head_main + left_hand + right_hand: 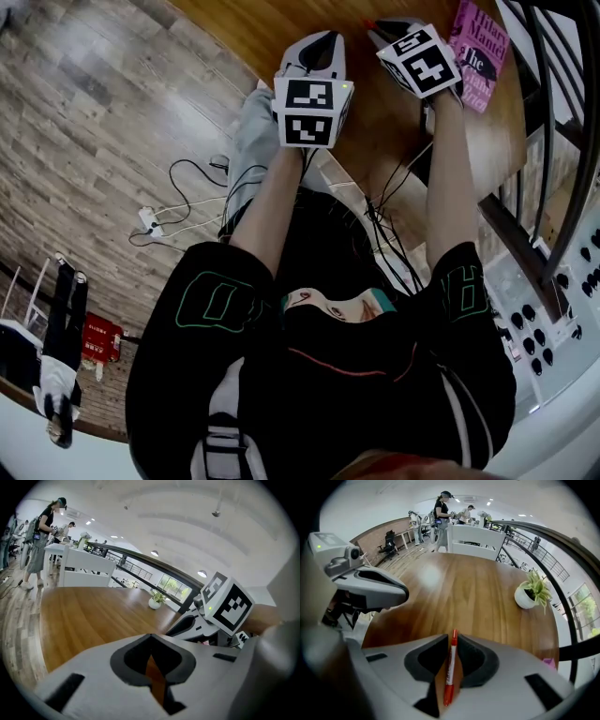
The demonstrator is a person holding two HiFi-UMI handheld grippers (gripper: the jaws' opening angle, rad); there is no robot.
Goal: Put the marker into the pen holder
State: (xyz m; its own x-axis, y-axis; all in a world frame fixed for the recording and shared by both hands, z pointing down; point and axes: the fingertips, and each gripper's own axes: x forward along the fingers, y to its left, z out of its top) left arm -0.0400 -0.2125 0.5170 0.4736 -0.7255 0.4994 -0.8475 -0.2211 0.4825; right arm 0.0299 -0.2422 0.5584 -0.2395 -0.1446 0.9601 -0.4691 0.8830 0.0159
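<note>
— Between the jaws of the right gripper [452,638], what is that red and white stick?
— The marker [449,670]. It runs lengthwise down the slot, one red end toward the camera, the other poking just past the jaw tips.
— Pinched?
— No. The jaws stand a little spread. A thin gap shows on either side of the barrel, so neither pad presses on it. Whether its far end rests on the wooden table [478,588], I cannot tell.
— And the left gripper [151,637]?
— Its jaws are pressed together at the tips with nothing between them. Only a sliver of table wood shows through the hollow behind the tips. It hangs beside the right one, both over the table's near edge.
— What else is on the table?
— A potted plant [532,591] in a white pot, well apart from the marker. The head view also shows a pink book [482,49] just beside the right gripper.
</note>
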